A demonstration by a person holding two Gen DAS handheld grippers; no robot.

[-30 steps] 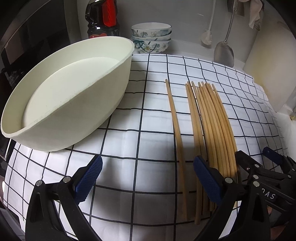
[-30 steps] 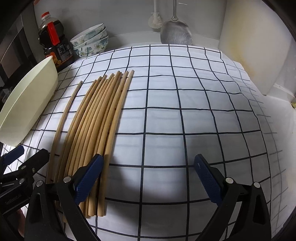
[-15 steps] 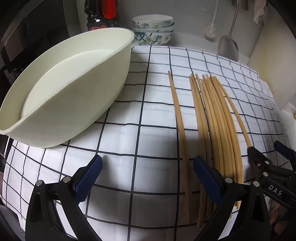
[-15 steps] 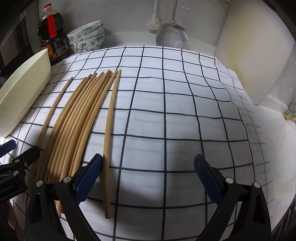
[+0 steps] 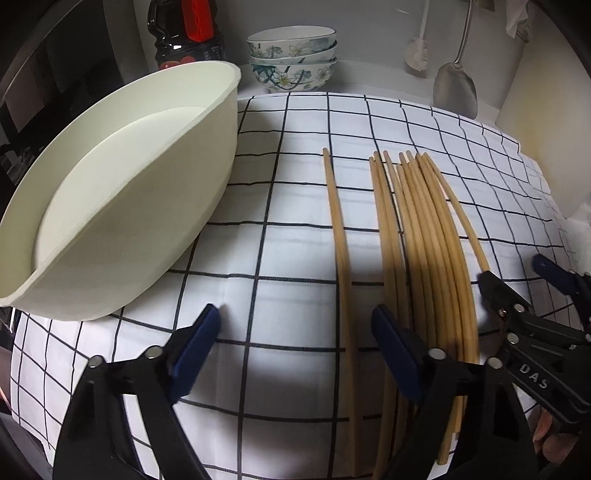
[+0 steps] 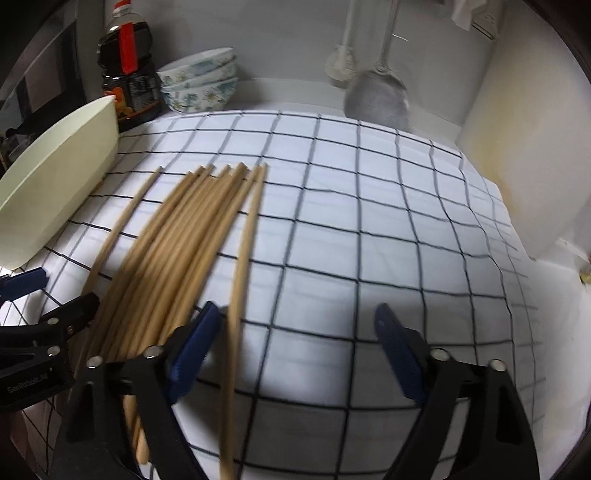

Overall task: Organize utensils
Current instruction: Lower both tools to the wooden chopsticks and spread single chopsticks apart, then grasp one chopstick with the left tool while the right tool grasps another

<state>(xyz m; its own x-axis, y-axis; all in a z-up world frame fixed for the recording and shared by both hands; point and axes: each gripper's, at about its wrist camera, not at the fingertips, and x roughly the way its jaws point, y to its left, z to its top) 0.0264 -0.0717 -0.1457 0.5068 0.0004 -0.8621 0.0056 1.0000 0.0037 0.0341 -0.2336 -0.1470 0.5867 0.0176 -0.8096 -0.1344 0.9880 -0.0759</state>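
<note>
Several bamboo chopsticks lie side by side as a bundle [image 5: 424,240] [image 6: 166,258] on a white checked cloth [image 5: 295,184]. One chopstick [image 5: 338,240] lies apart on the bundle's left and runs between the fingers of my left gripper [image 5: 297,328]. Its jaws are closing and the pads do not touch the chopstick. Another chopstick [image 6: 242,266] lies apart on the bundle's right, between the fingers of my right gripper [image 6: 297,317], close to the left pad. Those jaws are closing too, with no pad on it. Each gripper shows in the other's view: right [image 5: 515,273], left [image 6: 61,291].
A cream oval basin [image 5: 110,184] [image 6: 55,177] stands at the cloth's left edge. Behind it are a dark sauce bottle [image 5: 184,33] and stacked flowered bowls [image 5: 291,55]. A metal spatula [image 5: 454,88] and a brush [image 5: 417,55] hang on the back wall. A pale board [image 5: 546,129] leans at right.
The rightmost chopstick has come away from the bundle and now lies between the right gripper's fingers. Both grippers' jaws stand narrower than before. The left gripper has hardly moved.
</note>
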